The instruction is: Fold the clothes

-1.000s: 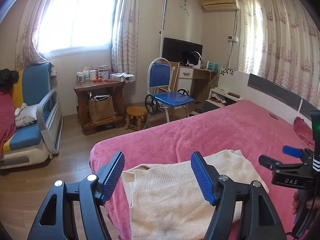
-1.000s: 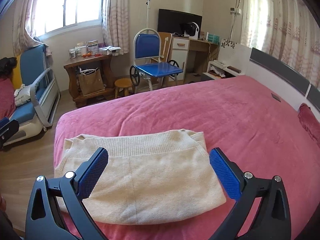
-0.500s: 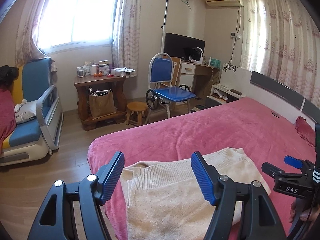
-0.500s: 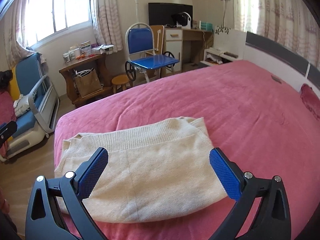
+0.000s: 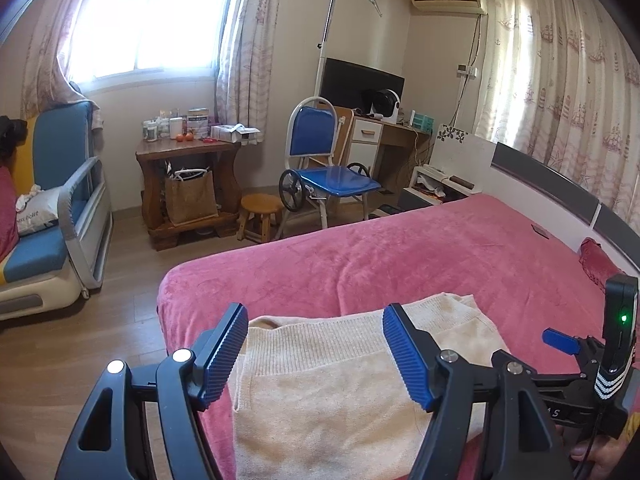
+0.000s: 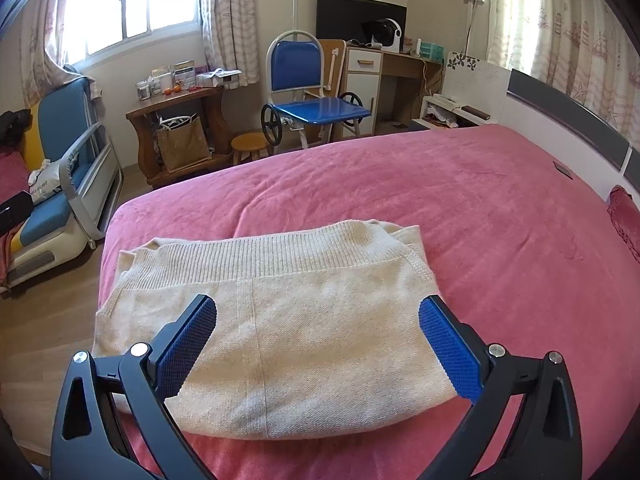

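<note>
sweater: lies folded flat near the foot corner of your bed | left gripper: jaws apart, holding nothing, above its left part | right gripper: jaws apart, empty, over the middle | reason: you seem to stand ready for the next fold

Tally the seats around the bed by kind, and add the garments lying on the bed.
Blue-and-yellow armchair: 1
Blue wheeled chair: 1
Round wooden stool: 1
Cream knit sweater, folded on the pink bed: 1
Total: 4
</note>
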`<control>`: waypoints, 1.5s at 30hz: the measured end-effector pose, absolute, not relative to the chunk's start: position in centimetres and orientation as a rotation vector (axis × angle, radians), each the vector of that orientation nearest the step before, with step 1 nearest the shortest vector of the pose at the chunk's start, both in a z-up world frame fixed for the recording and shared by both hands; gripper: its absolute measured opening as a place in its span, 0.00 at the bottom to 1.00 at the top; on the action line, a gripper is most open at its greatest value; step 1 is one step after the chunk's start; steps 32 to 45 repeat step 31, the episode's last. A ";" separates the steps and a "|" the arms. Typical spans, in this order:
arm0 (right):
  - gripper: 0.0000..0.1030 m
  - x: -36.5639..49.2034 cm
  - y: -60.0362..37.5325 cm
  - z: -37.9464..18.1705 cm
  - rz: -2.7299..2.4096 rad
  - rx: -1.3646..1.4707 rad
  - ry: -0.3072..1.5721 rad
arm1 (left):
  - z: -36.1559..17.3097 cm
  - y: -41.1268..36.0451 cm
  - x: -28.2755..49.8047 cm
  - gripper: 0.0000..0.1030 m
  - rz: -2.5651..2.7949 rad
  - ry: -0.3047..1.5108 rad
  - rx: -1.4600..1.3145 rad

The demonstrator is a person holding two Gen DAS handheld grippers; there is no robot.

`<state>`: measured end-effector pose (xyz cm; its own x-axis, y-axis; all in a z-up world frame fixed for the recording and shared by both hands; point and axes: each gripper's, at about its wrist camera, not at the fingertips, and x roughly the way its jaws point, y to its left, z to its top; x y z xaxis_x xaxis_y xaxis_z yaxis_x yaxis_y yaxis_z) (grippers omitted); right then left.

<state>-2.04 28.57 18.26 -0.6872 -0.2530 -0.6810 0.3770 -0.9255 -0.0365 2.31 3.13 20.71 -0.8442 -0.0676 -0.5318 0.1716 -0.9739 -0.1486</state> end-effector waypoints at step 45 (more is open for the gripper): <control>1.00 -2.2 28.5 15.3 -2.589 1.095 0.331 | 16.8 4.3 2.0 0.70 -2.858 0.321 0.967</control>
